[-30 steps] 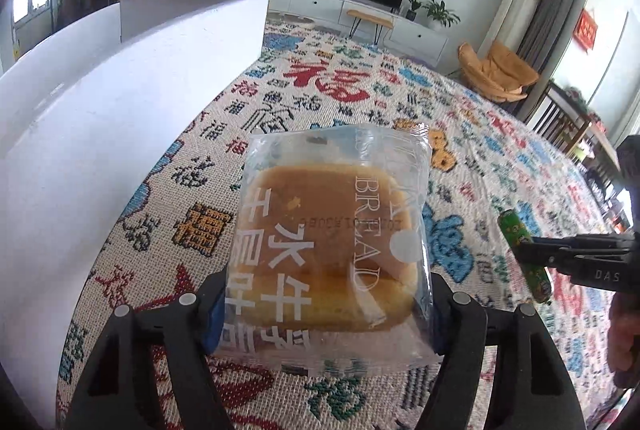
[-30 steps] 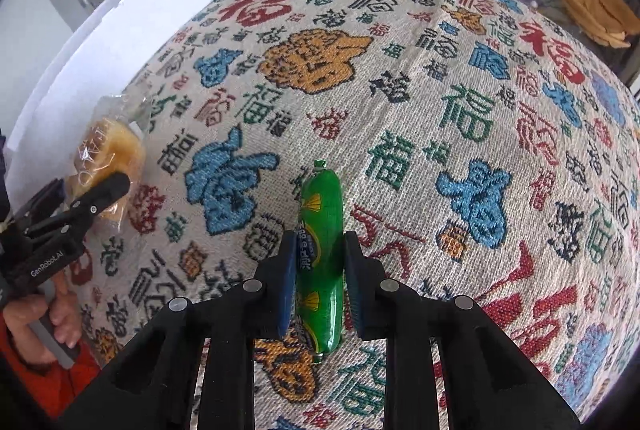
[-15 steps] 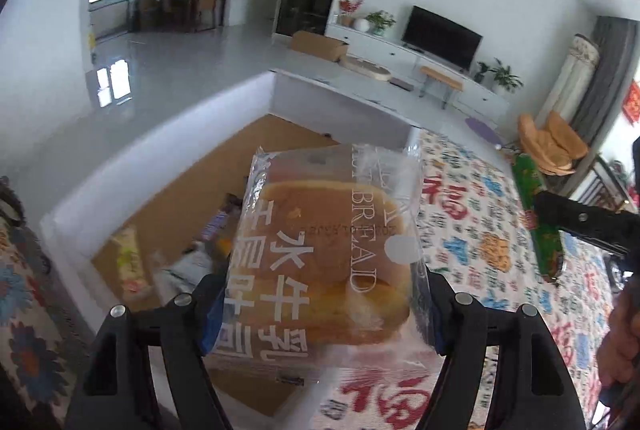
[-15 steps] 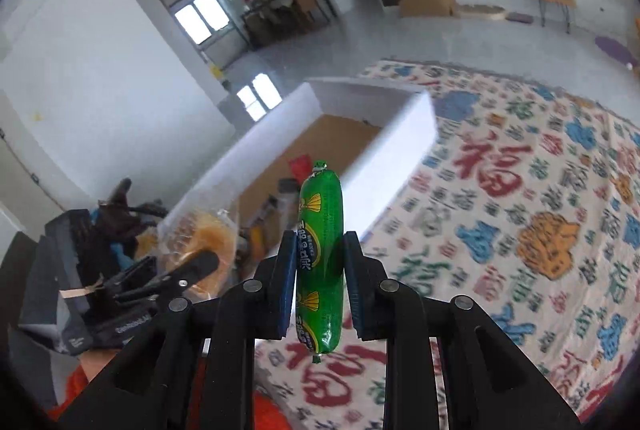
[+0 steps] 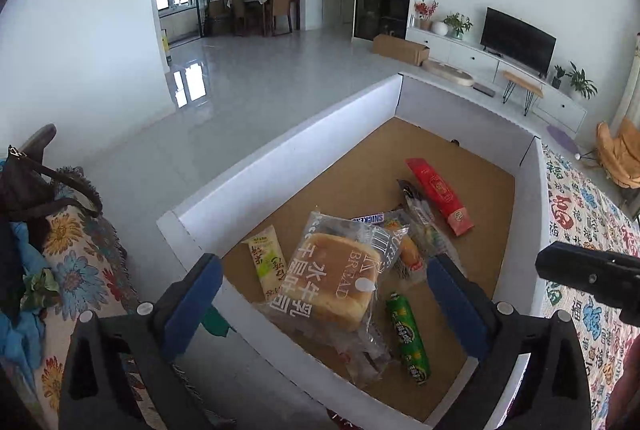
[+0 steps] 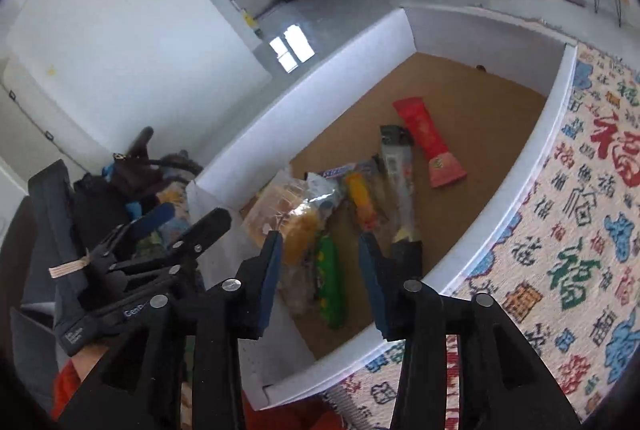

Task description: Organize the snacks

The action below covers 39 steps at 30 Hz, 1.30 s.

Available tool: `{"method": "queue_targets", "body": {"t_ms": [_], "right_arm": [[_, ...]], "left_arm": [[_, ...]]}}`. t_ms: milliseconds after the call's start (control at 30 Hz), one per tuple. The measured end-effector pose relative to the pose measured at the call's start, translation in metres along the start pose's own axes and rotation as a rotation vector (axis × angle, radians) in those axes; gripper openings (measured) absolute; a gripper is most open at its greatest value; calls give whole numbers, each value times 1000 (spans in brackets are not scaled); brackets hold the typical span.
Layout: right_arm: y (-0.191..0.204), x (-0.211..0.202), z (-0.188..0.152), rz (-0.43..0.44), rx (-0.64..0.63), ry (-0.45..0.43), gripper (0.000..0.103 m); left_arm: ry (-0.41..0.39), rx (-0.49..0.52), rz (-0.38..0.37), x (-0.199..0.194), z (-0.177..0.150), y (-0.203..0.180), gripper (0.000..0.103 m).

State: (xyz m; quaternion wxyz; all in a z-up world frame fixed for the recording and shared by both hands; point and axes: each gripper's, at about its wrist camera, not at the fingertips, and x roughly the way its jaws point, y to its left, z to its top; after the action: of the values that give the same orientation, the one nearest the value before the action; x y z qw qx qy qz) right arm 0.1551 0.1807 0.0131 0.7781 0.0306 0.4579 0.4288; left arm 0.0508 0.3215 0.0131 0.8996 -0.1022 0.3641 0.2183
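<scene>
Both tools hover above the white-walled, brown-floored box (image 5: 280, 165), the left tool (image 5: 320, 294) and right tool (image 6: 318, 270) opening empty-jawed, their clear-wrapped bread loaf (image 5: 332, 282) and green sausage stick (image 5: 408, 338) now dropped among the snacks inside.

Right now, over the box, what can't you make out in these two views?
- Packets under the bread pack, left wrist view: mostly covered by it.
- Box near corner, both views: hidden behind the gripper fingers.
- Green sausage label, right wrist view: blurred.
- Dark speck at the far wall, both views: too small.
</scene>
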Motion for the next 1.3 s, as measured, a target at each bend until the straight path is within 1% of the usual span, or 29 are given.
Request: {"method": "queue_targets", "body": {"t_ms": [33, 100, 167, 200, 300, 333, 400, 467, 600, 733, 767, 833, 967, 1100, 1200, 1300], "right_arm": [[1, -6, 1, -24, -20, -12, 55], [6, -20, 5, -69, -68, -45, 69], [14, -31, 8, -116, -124, -86, 75], [17, -35, 11, -138, -152, -97, 77], [23, -42, 17, -178, -195, -107, 77], [23, -44, 18, -190, -195, -109, 77], [23, -45, 19, -216, -190, -109, 82], [22, -45, 18, -237, -198, -111, 83], [27, -45, 14, -289, -264, -115, 83], [33, -43, 10, -320, -300, -90, 85], [34, -42, 10, -326, -301, -85, 85], [35, -41, 10, -332, -302, -81, 85], [36, -39, 10, -326, -299, -75, 85], [36, -35, 9, -341, -294, -67, 85], [34, -32, 9, -343, -285, -58, 85], [35, -30, 8, -345, -287, -53, 85]], "left_arm": [[-6, -7, 0, -3, 1, -2, 101], [-21, -20, 10, -13, 2, -3, 101], [-51, -20, 36, -25, 3, -8, 101], [-69, -13, 52, -31, 5, -11, 101], [-133, 12, 125, -50, 3, -18, 102], [-137, 22, 132, -54, 3, -20, 103], [-101, 22, 112, -56, 5, -20, 103], [-70, -3, 93, -56, 6, -16, 103], [-75, 0, 113, -57, 6, -12, 103], [-28, -21, 41, -53, 5, -6, 103], [-12, -26, 35, -51, 6, -6, 103], [8, -20, 47, -48, 7, -7, 103], [1, 15, 88, -49, 6, -13, 103], [17, -12, 70, -46, 7, -8, 103], [16, 0, 69, -44, 7, -8, 103], [17, 16, 100, -42, 6, -10, 103]]}}
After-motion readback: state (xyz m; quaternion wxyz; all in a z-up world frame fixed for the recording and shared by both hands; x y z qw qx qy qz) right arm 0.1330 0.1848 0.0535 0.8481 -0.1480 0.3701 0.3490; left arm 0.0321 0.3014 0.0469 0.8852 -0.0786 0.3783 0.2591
